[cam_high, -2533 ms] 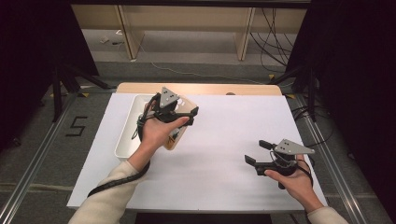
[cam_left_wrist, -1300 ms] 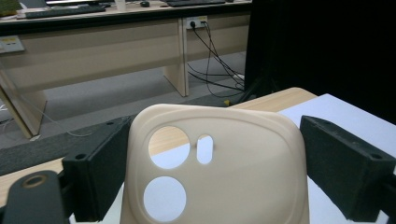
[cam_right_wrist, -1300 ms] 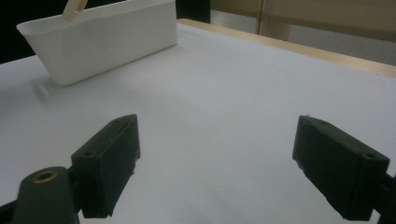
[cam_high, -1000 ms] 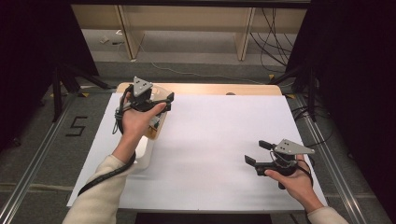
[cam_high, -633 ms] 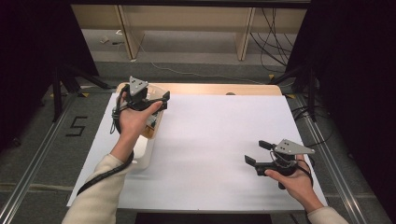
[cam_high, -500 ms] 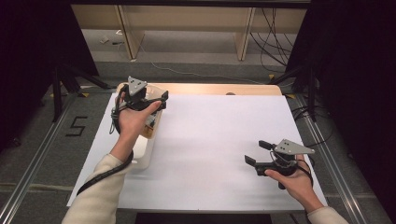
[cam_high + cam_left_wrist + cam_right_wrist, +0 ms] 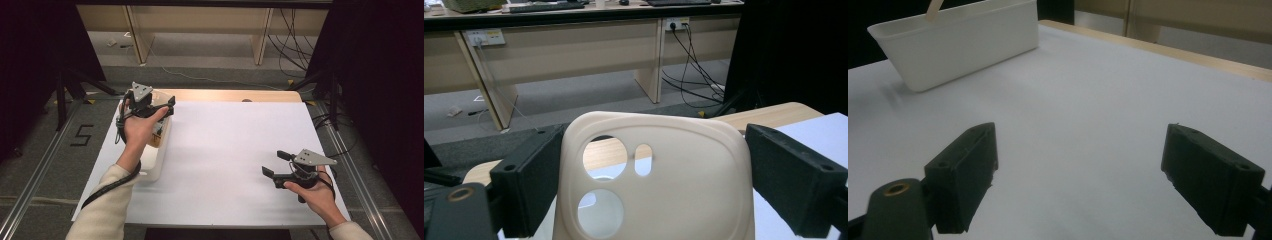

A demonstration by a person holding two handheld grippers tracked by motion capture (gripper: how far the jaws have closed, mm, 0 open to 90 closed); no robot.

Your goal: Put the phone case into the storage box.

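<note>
A cream phone case [image 7: 664, 190] with round camera cut-outs stands upright between the two black jaws of my left gripper [image 7: 651, 150], and both jaws press on its side edges. From above, that gripper [image 7: 152, 106] hovers over the far end of a white tray [image 7: 151, 167] at the table's left, with the case [image 7: 161, 131] hanging under the hand. Low over the white sheet at the front right, my right gripper [image 7: 274, 163] stands open with nothing between its jaws. The right gripper view [image 7: 1078, 150] has bare white surface between the jaws.
A white sheet [image 7: 235, 145] covers the wooden table [image 7: 225, 95]. The white tray [image 7: 963, 45] lies far across from the right gripper. Metal rails [image 7: 360, 185] run along both table sides. Beyond the far edge are desk legs and cables [image 7: 290, 30] on the floor.
My left hand has carried the phone case from over the tray's middle towards its far left end and has barely moved in the last half second. The right gripper has stayed put.
</note>
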